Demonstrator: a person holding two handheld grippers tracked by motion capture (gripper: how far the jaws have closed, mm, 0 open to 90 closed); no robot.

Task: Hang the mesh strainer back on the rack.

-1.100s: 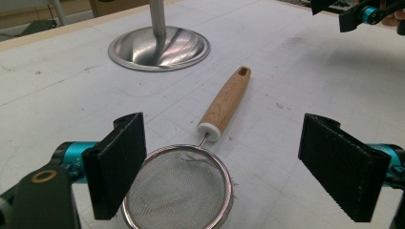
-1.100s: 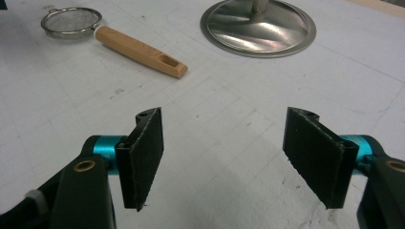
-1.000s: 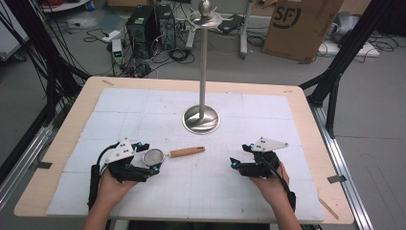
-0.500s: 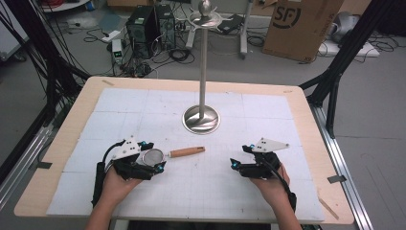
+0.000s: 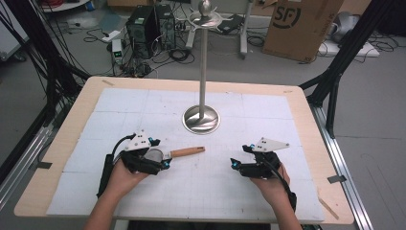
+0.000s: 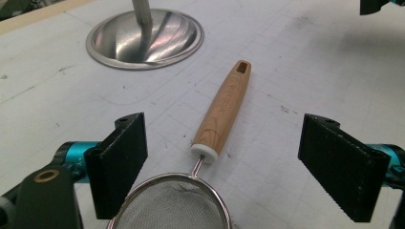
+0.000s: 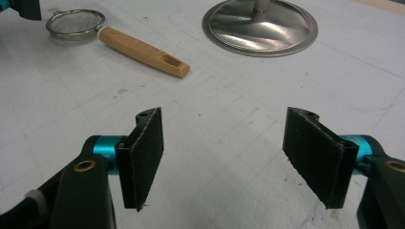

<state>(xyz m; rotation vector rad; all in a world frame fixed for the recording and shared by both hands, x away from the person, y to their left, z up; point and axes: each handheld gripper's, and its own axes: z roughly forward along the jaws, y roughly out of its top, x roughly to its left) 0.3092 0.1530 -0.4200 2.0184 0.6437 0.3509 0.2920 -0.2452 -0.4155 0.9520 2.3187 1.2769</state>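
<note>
The left gripper [image 5: 152, 162] is held near the table's front-left area with its jaws spread wide and grasping nothing. In the left gripper view, the left gripper [image 6: 229, 162] straddles the strainer [image 6: 205, 162]: the mesh bowl [image 6: 174, 202] lies between the jaws at the near edge, touching neither jaw visibly. The strainer lies flat on the white mat [image 5: 249, 191]. Its long axis runs roughly left to right across the table in the high view, with the bowl at the left gripper and the wooden handle [image 5: 187, 152] pointing toward the table's right side, angled slightly away from the person. The handle's free end carries a hanging slot [image 6: 242, 67].

The right gripper [image 5: 235, 165] rests at the front-right, jaws also spread wide and empty, well apart from the handle tip.

Farther back, a metal stand [image 5: 203, 67] rises upright from its round base [image 5: 201, 119] at the mat's centre.
</note>
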